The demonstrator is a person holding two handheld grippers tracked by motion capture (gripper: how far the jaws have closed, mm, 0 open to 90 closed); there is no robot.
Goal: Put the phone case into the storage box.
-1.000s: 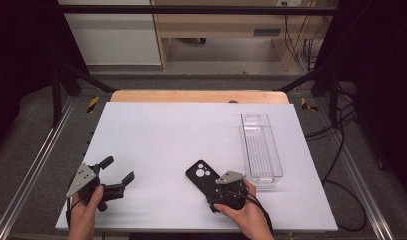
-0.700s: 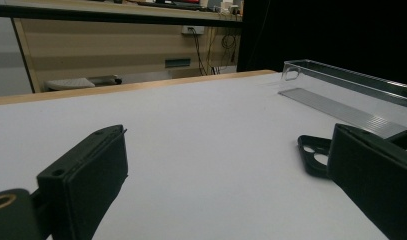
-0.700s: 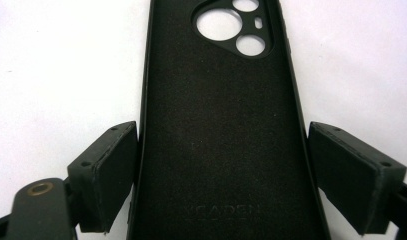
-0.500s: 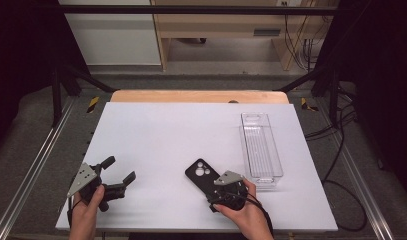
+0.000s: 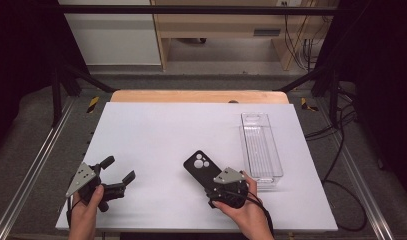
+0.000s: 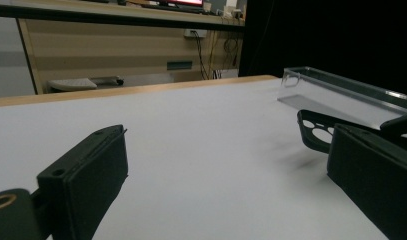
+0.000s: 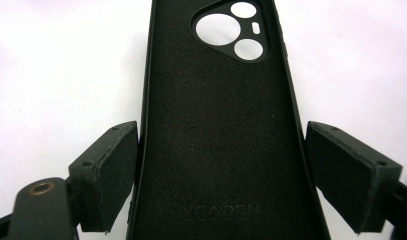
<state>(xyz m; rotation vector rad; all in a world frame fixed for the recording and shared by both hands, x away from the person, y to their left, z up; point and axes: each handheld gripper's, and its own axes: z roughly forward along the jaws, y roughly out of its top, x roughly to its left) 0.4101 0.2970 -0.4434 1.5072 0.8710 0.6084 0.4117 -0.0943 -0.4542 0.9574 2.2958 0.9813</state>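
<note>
The black soft phone case with round camera holes (image 7: 216, 125) lies flat on the white table (image 5: 156, 135), its long axis running straight away between the right gripper (image 7: 221, 175) jaws, which stand open beside its long edges. The left gripper (image 5: 116, 177), also open, is well apart.

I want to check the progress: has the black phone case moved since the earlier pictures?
Yes, slightly. The phone case shifted left, away from the fixed clear tray, with the right claw around it.
</note>
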